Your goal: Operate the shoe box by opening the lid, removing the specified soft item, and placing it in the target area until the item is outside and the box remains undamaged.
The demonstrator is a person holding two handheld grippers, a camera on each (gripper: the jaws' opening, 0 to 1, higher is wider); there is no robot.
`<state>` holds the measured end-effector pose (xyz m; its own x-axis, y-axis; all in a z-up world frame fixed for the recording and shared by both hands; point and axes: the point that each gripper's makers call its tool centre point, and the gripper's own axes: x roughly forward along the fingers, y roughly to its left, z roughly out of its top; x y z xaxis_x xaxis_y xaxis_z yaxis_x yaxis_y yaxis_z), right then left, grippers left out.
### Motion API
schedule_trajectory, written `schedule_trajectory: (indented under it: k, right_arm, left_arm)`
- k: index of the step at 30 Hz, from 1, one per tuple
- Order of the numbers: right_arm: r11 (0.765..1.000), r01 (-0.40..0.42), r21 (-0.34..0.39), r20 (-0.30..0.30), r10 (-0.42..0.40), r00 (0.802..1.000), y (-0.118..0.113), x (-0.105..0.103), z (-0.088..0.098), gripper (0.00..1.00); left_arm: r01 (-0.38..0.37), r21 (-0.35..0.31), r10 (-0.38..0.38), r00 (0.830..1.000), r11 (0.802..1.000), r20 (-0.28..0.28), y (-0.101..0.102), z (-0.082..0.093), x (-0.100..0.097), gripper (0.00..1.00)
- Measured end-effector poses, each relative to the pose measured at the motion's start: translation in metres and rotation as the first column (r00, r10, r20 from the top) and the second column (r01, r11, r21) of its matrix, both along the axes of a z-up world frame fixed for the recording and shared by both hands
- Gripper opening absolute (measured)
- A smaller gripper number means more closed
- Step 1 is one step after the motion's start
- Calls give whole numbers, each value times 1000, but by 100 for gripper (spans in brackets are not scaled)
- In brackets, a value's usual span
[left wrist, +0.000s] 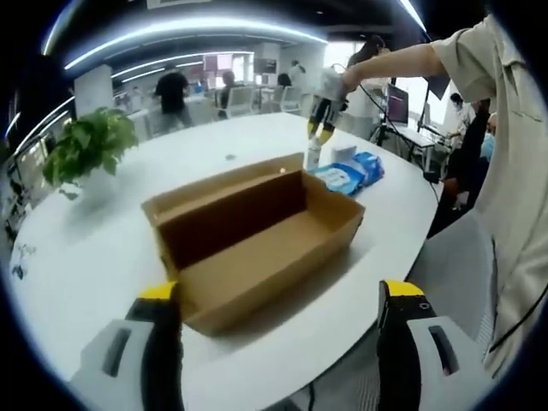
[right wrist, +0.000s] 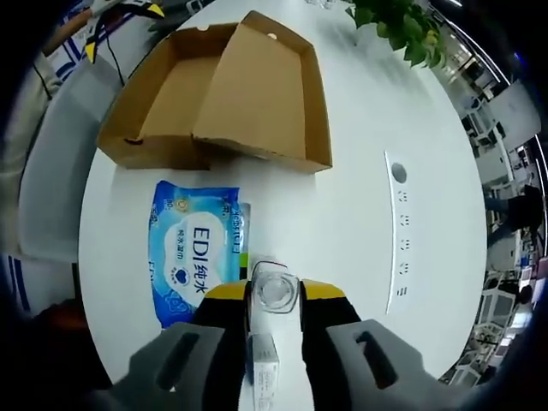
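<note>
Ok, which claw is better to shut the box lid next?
Left, probably. The left claw is open, close to the box; the right claw is shut on a bottle beyond the wipes.

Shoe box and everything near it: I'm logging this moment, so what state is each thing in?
shoe box: lid open, inside empty, on the white table.
wipes pack: lying flat on the table outside the box.
clear bottle: upright, held between the right gripper's fingers.
right gripper: shut on the bottle.
left gripper: open, holding nothing.
potted plant: upright.

Blue wipes pack [right wrist: 195, 250]: "EDI 纯水"; smaller print too blurred, perhaps "80".
</note>
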<state>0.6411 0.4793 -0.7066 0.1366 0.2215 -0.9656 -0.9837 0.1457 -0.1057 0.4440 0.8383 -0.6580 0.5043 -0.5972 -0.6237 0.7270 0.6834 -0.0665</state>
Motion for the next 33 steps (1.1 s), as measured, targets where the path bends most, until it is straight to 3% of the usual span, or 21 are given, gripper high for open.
schedule_trajectory:
  k: [17, 27, 33]
  right_arm:
    - [999, -34, 18, -9, 35, 999, 2, 0, 1, 18]
    - [999, -10, 32, 7, 10, 1000, 0, 3, 6, 23]
    - [997, 32, 74, 33, -34, 999, 10, 5, 19, 28]
  left_arm:
    - [-82, 18, 83, 996, 996, -18, 20, -6, 11, 92]
    - [-143, 35, 144, 989, 989, -27, 32, -11, 25, 78]
    - [-186, 45, 187, 982, 982, -30, 40, -15, 34, 69]
